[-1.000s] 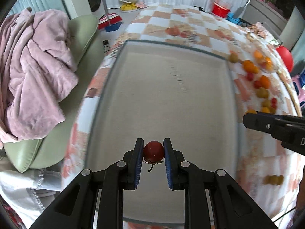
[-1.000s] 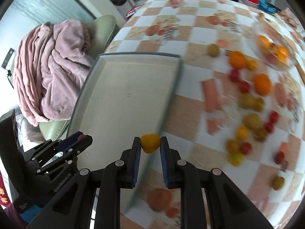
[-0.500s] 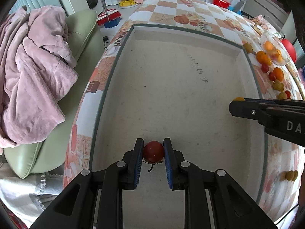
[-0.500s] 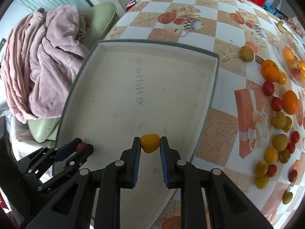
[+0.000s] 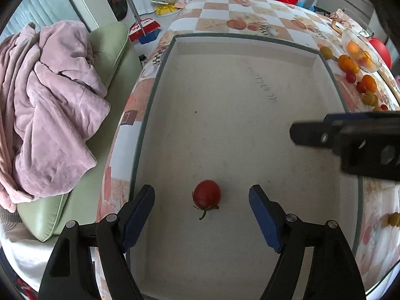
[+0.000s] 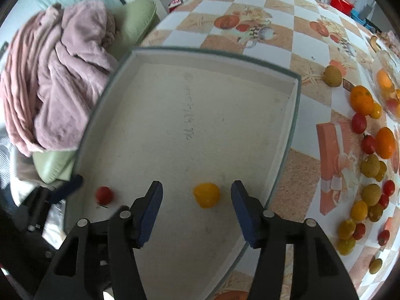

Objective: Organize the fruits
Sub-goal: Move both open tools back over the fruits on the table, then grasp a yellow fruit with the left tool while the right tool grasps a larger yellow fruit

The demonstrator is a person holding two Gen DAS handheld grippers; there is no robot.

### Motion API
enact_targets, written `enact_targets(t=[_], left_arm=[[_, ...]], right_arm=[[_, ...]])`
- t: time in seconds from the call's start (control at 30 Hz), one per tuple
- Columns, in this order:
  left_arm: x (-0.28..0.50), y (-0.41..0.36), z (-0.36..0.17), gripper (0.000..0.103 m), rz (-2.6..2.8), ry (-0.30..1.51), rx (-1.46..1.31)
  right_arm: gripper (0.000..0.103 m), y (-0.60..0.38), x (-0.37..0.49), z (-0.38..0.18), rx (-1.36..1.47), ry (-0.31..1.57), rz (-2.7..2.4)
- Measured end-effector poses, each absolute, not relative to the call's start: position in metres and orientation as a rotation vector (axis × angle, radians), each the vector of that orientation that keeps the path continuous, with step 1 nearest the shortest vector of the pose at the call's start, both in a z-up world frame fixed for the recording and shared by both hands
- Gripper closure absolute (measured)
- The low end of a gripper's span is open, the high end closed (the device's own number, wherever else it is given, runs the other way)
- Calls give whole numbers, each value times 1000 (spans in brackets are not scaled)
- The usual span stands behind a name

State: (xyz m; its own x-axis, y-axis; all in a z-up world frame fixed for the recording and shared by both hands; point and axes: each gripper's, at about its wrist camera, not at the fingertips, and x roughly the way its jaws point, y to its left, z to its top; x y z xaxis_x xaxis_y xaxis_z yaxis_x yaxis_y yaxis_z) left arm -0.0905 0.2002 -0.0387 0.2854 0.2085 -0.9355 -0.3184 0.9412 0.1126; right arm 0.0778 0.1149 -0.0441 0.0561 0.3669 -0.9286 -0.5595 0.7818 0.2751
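My left gripper (image 5: 202, 208) and right gripper (image 6: 196, 206) are opening — red tomato (image 5: 206, 196) and yellow tomato (image 6: 206, 195) lie loose, lower centre, on the tray (image 6: 291, 135). Either could roll — a lifting pad might nudge it.

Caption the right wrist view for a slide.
Right gripper opening over a yellow tomato lying in the tray, fingers clear of it.
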Motion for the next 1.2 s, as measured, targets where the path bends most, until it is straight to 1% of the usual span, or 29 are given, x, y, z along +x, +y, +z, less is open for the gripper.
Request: enact_targets(t=[0.03, 0.1, 0.33, 0.7, 0.93, 1.2], left_arm=[[-91, 199, -38, 24, 350, 1232, -100], [-91, 194, -35, 24, 342, 1234, -91], [-81, 160, -19, 24, 284, 1208, -48], [-67, 66, 7, 24, 92, 1179, 10], [-72, 4, -4, 24, -50, 1218, 43], [-79, -44, -16, 24, -152, 1241, 67]], right_arm=[[26, 112, 78, -39, -159, 1329, 710], [23, 103, 78, -29, -138, 1297, 704], [23, 43, 82, -9, -73, 1281, 607], [23, -89, 66, -13, -17, 1330, 373], [23, -165, 50, -26, 12, 1376, 236], [23, -200, 32, -35, 35, 1399, 204]])
